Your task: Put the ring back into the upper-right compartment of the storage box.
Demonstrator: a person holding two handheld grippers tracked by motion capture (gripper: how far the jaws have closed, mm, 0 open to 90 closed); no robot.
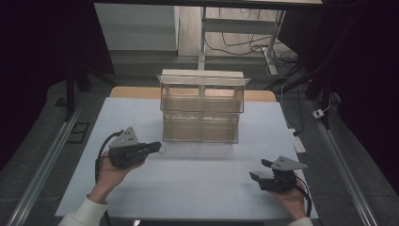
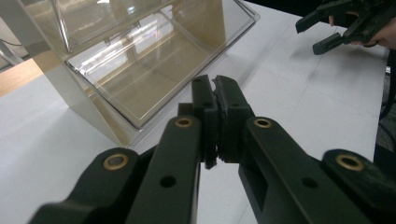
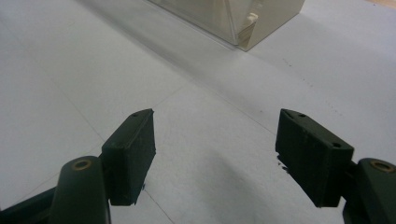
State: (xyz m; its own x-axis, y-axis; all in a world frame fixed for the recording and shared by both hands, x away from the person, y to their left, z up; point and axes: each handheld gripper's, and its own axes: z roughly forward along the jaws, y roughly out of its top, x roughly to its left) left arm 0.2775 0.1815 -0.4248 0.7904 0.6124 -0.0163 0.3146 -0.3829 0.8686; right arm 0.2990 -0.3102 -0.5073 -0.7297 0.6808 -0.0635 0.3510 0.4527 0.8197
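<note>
Left gripper (image 2: 215,86) has its jaws pressed together, empty, just beside the clear two-tier bin (image 1: 202,106) at the table's (image 1: 197,188) middle. Right gripper (image 3: 215,140) hovers spread wide, holding nothing, well apart. Whether the bin holds anything is hard to make out.

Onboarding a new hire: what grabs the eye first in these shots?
The clear two-tier plastic bin standing at the middle back of the white table, open at the top. Then the two black claws nearer the person: the left claw shut, pointing towards the bin's lower corner, and the right claw open over bare tabletop.
</note>
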